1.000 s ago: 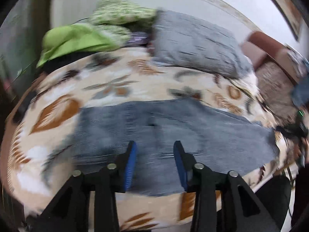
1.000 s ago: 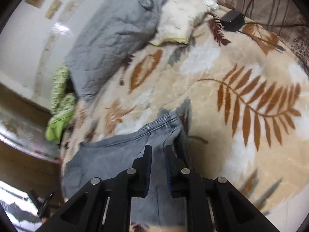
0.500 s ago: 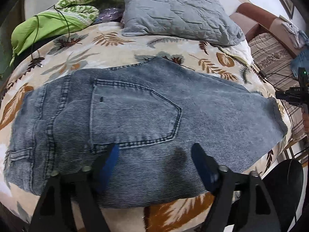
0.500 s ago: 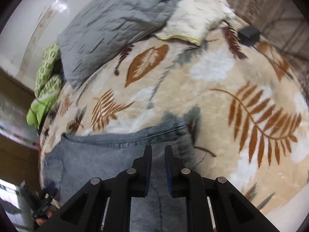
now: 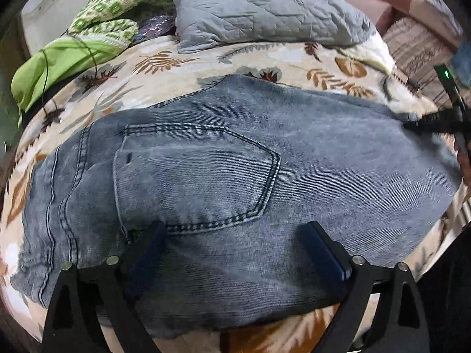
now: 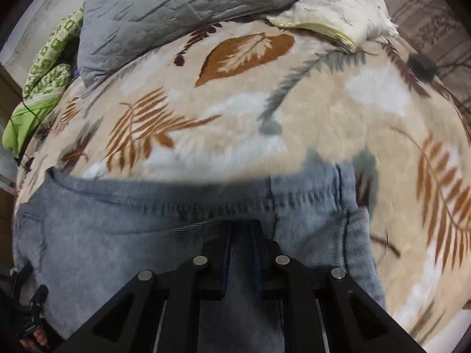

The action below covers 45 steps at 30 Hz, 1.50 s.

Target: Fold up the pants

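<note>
Faded blue denim pants (image 5: 220, 170) lie flat on a leaf-patterned blanket (image 6: 265, 117), back pocket up, waistband at the left in the left wrist view. My left gripper (image 5: 234, 228) hovers close over the seat just below the pocket. Its jaws are opening wide and the pads press on nothing. My right gripper (image 6: 241, 226) is at the leg end of the pants (image 6: 117, 235). Its fingers are nearly together, with denim showing in the narrow gap and puckering up to the tips. The right gripper (image 5: 432, 123) also shows at the pants' far right end.
A grey quilted pillow (image 5: 265, 6) and a cream pillow (image 6: 338, 8) lie at the back of the bed. Green cloths (image 5: 59, 58) are piled at the back left. A small black object (image 6: 424, 64) sits on the blanket's right side. A striped sofa (image 5: 418, 44) stands beyond the bed.
The left gripper's jaws have spread wide and it has dropped closer over the pants' seat. The right gripper, still closed on the leg end, has moved lower toward the blanket.
</note>
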Each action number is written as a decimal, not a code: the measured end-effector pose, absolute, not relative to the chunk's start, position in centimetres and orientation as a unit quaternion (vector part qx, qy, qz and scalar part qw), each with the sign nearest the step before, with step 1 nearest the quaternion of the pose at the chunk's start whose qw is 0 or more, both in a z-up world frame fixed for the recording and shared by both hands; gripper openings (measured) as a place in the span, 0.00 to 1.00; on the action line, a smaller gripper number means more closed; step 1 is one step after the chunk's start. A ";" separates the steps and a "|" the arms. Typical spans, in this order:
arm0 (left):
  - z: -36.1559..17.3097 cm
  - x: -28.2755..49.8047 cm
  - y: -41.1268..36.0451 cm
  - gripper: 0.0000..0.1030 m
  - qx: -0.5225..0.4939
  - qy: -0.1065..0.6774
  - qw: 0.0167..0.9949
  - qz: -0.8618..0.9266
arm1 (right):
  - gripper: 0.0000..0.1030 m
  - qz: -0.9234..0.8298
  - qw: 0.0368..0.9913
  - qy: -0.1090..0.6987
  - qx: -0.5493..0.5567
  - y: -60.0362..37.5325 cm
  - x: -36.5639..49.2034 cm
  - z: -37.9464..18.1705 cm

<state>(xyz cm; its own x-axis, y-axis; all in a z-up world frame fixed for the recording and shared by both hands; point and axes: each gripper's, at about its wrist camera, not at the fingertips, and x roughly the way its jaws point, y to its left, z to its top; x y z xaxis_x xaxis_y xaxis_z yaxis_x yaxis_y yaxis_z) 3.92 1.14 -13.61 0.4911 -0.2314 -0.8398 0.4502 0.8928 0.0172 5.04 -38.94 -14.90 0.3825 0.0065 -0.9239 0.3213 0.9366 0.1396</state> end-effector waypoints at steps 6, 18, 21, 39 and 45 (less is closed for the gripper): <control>-13.5 4.0 1.1 0.93 0.116 0.458 0.858 -0.201 | 0.17 -0.037 0.827 0.510 0.232 -39.7 5.3 -12.7; -12.5 3.8 2.7 0.95 0.067 0.454 0.867 -0.194 | 0.29 0.092 0.823 0.529 0.186 -29.3 9.3 -12.4; -13.0 3.5 1.9 0.98 0.097 0.455 0.864 -0.193 | 0.29 0.081 0.820 0.541 0.170 -28.3 10.6 -13.6; -13.8 3.5 1.7 1.00 0.124 0.456 0.856 -0.211 | 0.32 0.133 0.794 0.581 0.119 -28.8 13.1 -14.7; -13.7 3.4 1.9 1.00 0.123 0.452 0.854 -0.226 | 0.39 0.214 0.769 0.594 0.106 -28.5 13.9 -14.9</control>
<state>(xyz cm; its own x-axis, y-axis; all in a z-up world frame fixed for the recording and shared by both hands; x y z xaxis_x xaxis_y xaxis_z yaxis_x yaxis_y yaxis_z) 3.42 1.94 -13.69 0.4889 -0.2739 -0.8282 0.4965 0.8680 0.0061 13.86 -28.49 -14.89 0.2040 0.4545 -0.8671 -0.2027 0.8861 0.4168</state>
